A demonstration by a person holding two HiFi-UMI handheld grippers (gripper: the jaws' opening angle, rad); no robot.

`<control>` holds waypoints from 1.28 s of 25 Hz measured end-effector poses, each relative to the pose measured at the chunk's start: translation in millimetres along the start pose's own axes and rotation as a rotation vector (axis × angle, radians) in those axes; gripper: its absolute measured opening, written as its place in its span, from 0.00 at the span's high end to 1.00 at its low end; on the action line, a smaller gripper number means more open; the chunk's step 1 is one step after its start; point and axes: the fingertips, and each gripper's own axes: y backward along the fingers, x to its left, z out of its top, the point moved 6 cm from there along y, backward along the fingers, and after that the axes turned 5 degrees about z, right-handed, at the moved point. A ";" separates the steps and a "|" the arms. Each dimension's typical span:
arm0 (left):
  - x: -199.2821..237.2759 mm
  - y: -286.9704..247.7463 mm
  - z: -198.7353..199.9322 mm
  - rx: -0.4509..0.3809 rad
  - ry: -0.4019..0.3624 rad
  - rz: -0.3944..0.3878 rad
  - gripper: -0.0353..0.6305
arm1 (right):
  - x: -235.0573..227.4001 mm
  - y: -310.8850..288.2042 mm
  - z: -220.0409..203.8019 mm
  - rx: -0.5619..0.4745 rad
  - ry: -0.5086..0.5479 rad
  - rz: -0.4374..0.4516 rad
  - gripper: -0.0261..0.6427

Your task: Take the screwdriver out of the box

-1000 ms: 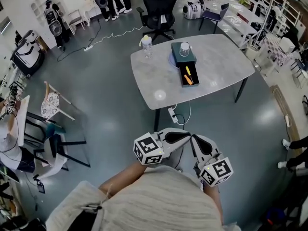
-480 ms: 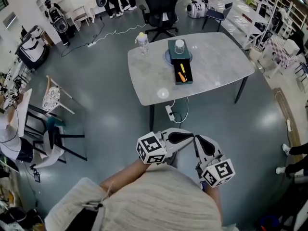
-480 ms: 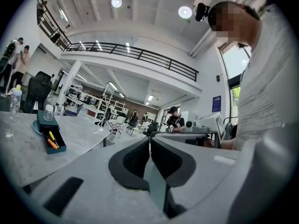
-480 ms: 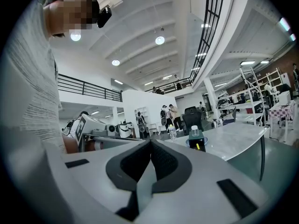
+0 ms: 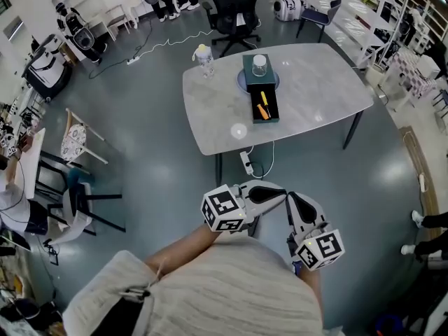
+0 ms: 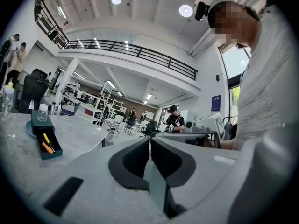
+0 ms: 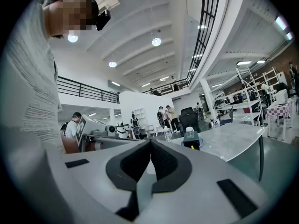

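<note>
A dark green box (image 5: 269, 115) lies open on the grey table (image 5: 315, 89), far ahead of me. Inside it lie an orange screwdriver (image 5: 262, 111) and a yellow one (image 5: 264, 98). The left gripper view shows the box (image 6: 52, 152) and its screwdrivers (image 6: 46, 143) at the left. In the right gripper view the box (image 7: 191, 145) is small and distant. My left gripper (image 5: 282, 190) (image 6: 149, 141) and right gripper (image 5: 290, 199) (image 7: 149, 141) are held close to my body, over the floor. Both are shut with nothing between the pads.
A clear jar (image 5: 259, 64) stands on a blue plate (image 5: 245, 82) at the box's far end, and a bottle (image 5: 204, 58) stands near the table's far left corner. A power strip (image 5: 248, 164) lies under the table. An office chair (image 5: 233, 9) is behind it, and folding chairs (image 5: 73, 180) are at the left.
The table and box have shifted slightly in the head view as I and both grippers moved towards them. Both grippers stay shut and side by side.
</note>
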 end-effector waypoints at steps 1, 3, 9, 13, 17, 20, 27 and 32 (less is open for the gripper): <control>7.0 -2.4 0.3 0.000 0.002 -0.004 0.91 | -5.1 -5.0 -0.3 0.001 -0.001 -0.003 0.94; 24.6 -6.2 1.5 -0.003 0.005 -0.010 0.91 | -16.1 -18.7 -0.5 0.003 0.000 -0.007 0.94; 103.7 -17.1 16.6 -0.017 0.013 -0.016 0.91 | -62.3 -85.7 6.9 0.015 -0.001 0.002 0.94; 166.4 -21.8 30.4 -0.033 0.018 -0.008 0.91 | -97.5 -141.0 12.3 0.002 -0.019 0.022 0.94; 225.1 -19.7 46.0 -0.034 0.029 -0.003 0.91 | -123.8 -196.6 19.9 0.014 -0.029 0.038 0.94; 261.5 -18.7 57.5 -0.033 0.031 0.006 0.91 | -140.3 -231.8 27.3 0.027 -0.028 0.049 0.94; 324.4 -12.0 70.3 -0.035 0.036 0.041 0.91 | -166.7 -294.5 31.7 0.060 -0.028 0.084 0.94; 361.7 -3.9 72.4 -0.025 0.044 0.043 0.91 | -178.4 -332.3 30.1 0.092 -0.006 0.119 0.94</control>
